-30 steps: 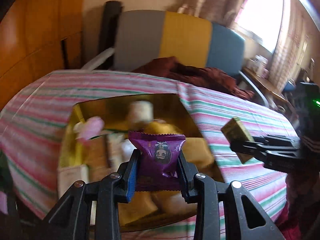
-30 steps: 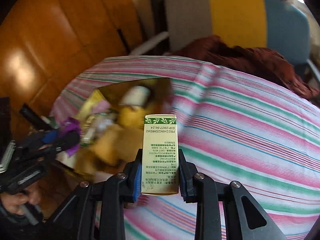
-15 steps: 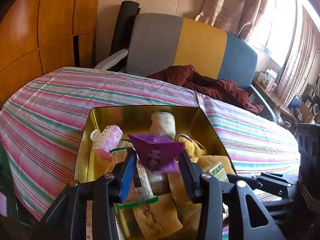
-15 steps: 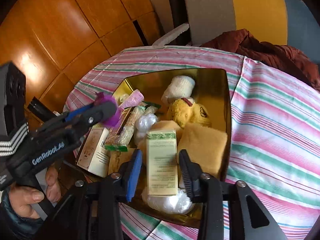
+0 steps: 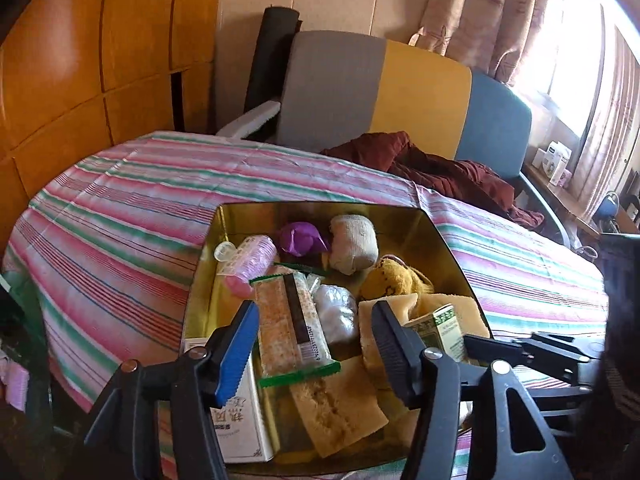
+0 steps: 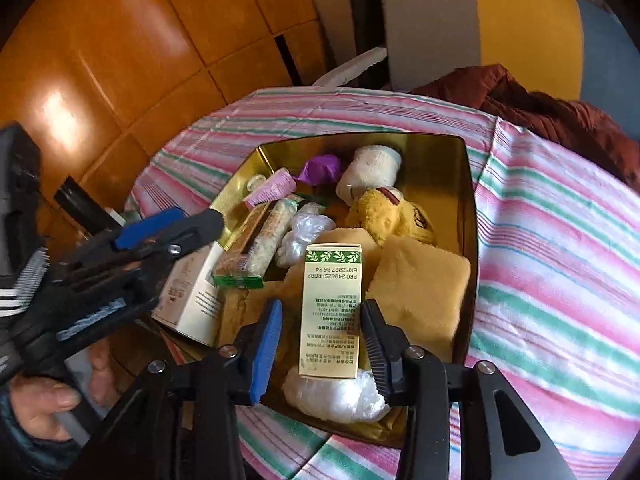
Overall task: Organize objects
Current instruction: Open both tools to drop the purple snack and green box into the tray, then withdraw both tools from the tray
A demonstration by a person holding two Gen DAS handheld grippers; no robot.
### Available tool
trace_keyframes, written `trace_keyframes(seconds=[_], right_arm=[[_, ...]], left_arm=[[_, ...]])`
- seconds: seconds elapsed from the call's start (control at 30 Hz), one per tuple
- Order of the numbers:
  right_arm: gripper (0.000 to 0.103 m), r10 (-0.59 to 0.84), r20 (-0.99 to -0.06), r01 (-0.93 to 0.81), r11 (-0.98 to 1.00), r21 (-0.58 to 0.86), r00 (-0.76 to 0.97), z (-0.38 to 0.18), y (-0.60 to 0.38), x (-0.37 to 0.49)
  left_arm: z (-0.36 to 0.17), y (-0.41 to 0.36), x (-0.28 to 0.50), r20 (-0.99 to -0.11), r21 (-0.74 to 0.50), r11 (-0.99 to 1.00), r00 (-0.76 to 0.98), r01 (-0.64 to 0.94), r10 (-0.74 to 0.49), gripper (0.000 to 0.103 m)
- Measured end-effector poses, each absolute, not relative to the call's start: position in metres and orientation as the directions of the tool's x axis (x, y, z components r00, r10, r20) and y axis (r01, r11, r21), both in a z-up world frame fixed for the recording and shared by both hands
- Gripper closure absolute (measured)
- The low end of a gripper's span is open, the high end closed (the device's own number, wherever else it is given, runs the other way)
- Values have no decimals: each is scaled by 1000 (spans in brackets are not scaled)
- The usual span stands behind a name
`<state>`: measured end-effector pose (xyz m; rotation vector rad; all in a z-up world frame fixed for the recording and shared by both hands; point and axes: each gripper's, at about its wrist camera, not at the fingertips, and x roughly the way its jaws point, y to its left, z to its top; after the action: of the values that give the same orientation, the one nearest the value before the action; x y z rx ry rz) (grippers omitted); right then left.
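A gold tin (image 5: 344, 210) (image 6: 472, 208) sits on the striped tablecloth, full of small items. The purple snack packet (image 5: 300, 238) (image 6: 320, 168) lies at the tin's far end beside a rolled white sock (image 5: 354, 240). The cream box with a green band (image 6: 330, 308) (image 5: 446, 330) lies on the yellow sponges (image 6: 418, 292) in the tin. My left gripper (image 5: 314, 344) is open and empty above the tin's near end. My right gripper (image 6: 320, 340) is open, its jaws either side of the box without gripping it.
The tin also holds a pink hair roller (image 5: 250, 258), a long snack bar (image 5: 290, 320), a white carton (image 5: 236, 420), a yellow plush toy (image 6: 386, 216) and clear plastic wads (image 6: 336, 400). A dark red garment (image 5: 440, 168) lies on a grey-yellow-blue chair (image 5: 400, 92) behind the table.
Both grippers opened. The purple packet dropped from the left gripper into the tin's far end; the green-banded box left the right gripper and lies on the sponges.
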<state>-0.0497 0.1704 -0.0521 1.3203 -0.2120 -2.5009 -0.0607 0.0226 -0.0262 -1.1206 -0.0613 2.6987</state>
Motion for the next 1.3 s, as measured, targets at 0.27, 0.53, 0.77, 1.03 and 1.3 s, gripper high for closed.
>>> trace_keyframes(seconds=[0.27, 0.53, 0.77, 1.03, 1.3], right_arm=[[61, -333, -808, 206, -942, 264, -486, -74, 158, -56], [33, -310, -776, 185, -951, 249, -549, -54, 163, -39], [19, -243, -754, 135, -970, 203, -610, -46, 166, -27], [16, -198, -740, 96, -979, 179, -643, -46, 168, -14], [16, -192, -743, 94, -980, 173, -641, -48, 168, -8]], left_arm=[[-11, 16, -45, -667, -82, -988, -729, -132, 152, 37], [-11, 16, -30, -669, 0, -998, -742, -66, 49, 37], [-8, 17, -17, -653, -15, -998, -756, -57, 53, 37], [-7, 22, -11, -648, -40, -998, -759, -45, 60, 37], [-10, 29, -6, -654, -30, -997, -753, -73, 74, 37]])
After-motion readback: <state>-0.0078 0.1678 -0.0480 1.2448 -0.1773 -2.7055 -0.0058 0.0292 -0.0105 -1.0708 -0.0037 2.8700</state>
